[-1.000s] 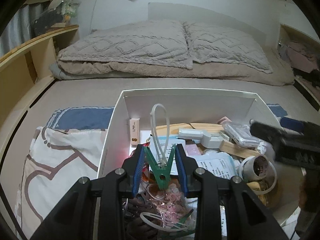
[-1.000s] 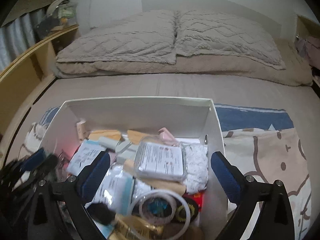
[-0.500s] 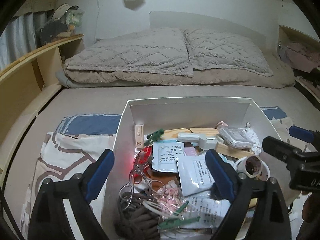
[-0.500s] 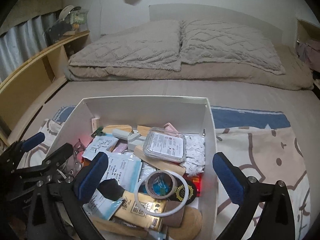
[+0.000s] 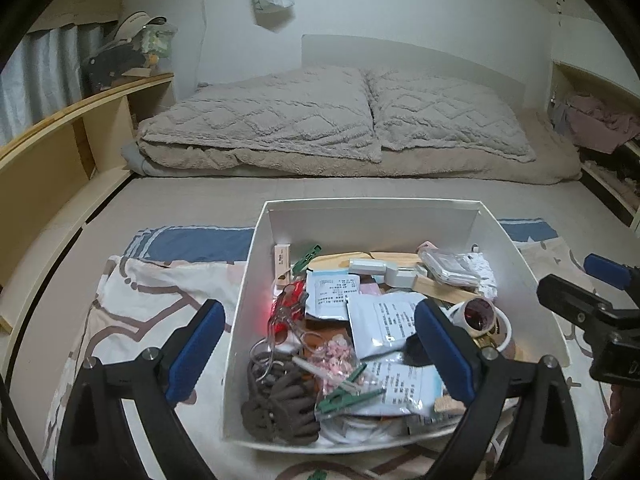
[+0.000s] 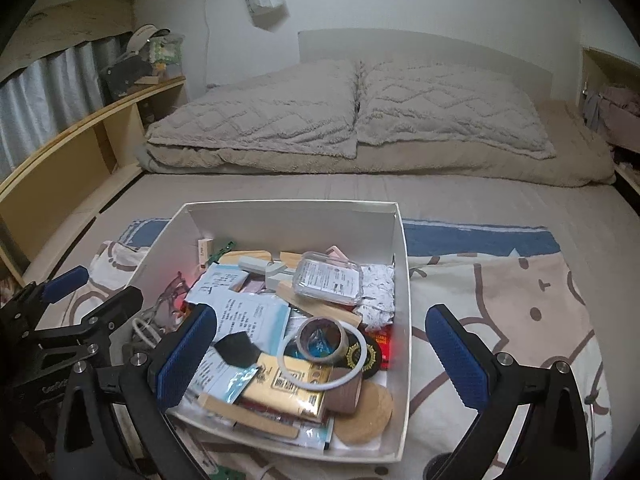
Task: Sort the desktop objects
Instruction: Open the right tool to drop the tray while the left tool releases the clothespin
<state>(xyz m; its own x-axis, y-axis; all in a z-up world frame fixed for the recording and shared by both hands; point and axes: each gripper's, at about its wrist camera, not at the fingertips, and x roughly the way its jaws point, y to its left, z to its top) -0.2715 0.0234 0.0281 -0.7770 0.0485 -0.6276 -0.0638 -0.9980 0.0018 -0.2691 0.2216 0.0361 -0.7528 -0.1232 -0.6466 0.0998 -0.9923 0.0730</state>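
Two tools are seen spread wide with nothing between the pads: the left tool (image 5: 316, 344), its jaws opening, and the right tool (image 6: 320, 356), both hovering over the near edge of a white box (image 5: 376, 216) that sits on a bed.

Inside the box, a green clothespin (image 5: 346, 394) lies at about 6 o'clock; it is judged light and stiff, best pinched across its body. The foil sachets (image 5: 386, 320) at the centre are judged thin and slippery, better taken by an edge. The tape roll (image 6: 320, 338) is judged rigid. A clear plastic case (image 6: 330, 280) lies toward 1 o'clock. Its print cannot be read.
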